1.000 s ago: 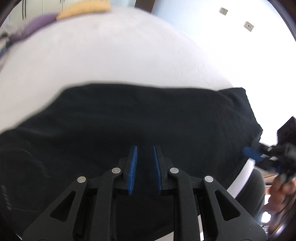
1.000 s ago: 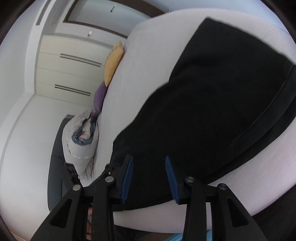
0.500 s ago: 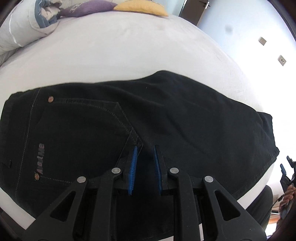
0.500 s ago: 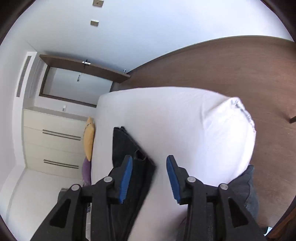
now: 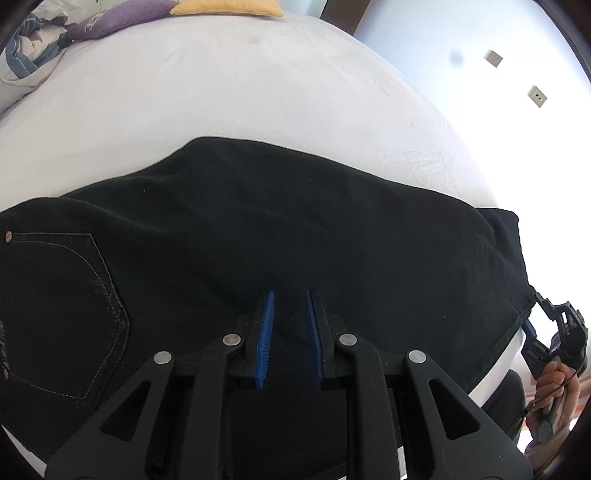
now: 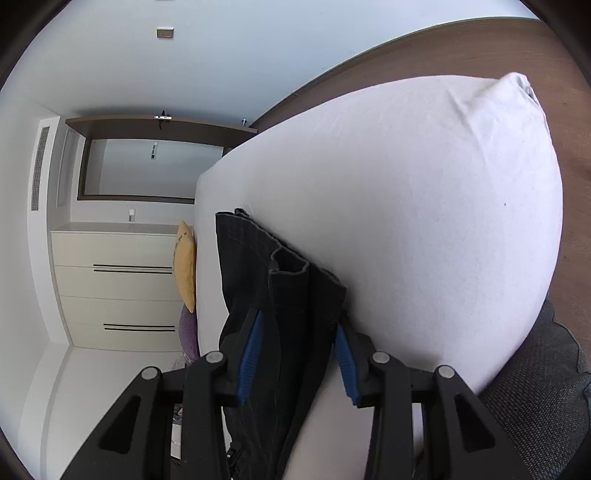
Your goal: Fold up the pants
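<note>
Black pants [image 5: 295, 229] lie flat across the white bed [image 5: 258, 92], back pocket at the left, leg hems at the right near the bed's edge. My left gripper [image 5: 290, 295] hovers over the middle of the legs. Its blue pads stand a narrow gap apart with nothing between them. My right gripper [image 5: 533, 314], held by a hand [image 5: 554, 384], is at the hems. In the right wrist view the stacked hems [image 6: 288, 295] run between the fingers of the right gripper [image 6: 299, 315]. Its pads flank the cloth without visibly squeezing it.
A yellow cushion [image 5: 225, 7], a purple cushion [image 5: 122, 14] and a bundle of bedding [image 5: 26, 62] lie at the far end of the bed. A cream dresser [image 6: 110, 288] stands against the wall. Wooden floor [image 6: 480, 48] lies beyond the bed's corner. A grey-clad leg [image 6: 535, 387] is beside the mattress.
My left gripper has slid right along the pants; the pocket now sits farther left. My right gripper swung round to the bed's end and closed in on the hems, which now lie between its fingers.
</note>
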### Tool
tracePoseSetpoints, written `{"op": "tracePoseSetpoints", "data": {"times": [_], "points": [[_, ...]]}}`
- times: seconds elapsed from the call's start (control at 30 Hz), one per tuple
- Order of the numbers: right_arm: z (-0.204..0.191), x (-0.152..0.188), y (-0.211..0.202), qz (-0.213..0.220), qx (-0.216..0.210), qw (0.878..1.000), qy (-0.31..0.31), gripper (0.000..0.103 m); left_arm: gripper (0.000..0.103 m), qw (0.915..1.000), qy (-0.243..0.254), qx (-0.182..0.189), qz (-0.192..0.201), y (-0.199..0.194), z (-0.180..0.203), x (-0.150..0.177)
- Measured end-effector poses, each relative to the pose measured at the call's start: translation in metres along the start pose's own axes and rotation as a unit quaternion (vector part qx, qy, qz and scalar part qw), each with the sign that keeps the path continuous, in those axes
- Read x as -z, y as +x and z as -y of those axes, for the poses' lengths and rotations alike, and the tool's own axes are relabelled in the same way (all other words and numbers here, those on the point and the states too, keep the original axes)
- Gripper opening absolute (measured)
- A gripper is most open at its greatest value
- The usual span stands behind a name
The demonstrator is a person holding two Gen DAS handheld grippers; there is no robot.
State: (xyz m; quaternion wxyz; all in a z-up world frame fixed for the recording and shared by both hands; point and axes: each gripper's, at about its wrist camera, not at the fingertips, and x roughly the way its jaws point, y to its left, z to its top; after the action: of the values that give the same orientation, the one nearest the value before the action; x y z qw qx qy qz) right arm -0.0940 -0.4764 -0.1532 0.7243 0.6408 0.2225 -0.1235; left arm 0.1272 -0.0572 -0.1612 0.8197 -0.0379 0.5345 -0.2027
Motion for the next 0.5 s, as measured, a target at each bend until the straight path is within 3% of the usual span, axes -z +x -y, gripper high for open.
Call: {"op": "tracePoseSetpoints", "data": {"times": [0.17,0.37,0.43,0.5], "points": [[-0.002,-0.002,0.011,0.003,-0.041,0.999,0.011,0.044,0.017,0.9999,-0.008,0.007,-0.004,0.012,-0.007,0.008],[-0.001,-0.009,0.022,0.028,-0.054,0.998,0.018,0.042,0.017,0.9996,-0.022,0.019,-0.001,0.012,-0.01,0.005],[-0.004,-0.011,0.024,0.027,-0.053,0.998,0.006,0.036,0.017,0.9995,-0.019,0.026,0.003,0.006,-0.008,0.0],[-0.001,-0.013,0.024,0.025,-0.051,0.998,0.011,0.023,0.017,0.9994,-0.015,0.03,0.002,0.007,-0.005,-0.001]]}}
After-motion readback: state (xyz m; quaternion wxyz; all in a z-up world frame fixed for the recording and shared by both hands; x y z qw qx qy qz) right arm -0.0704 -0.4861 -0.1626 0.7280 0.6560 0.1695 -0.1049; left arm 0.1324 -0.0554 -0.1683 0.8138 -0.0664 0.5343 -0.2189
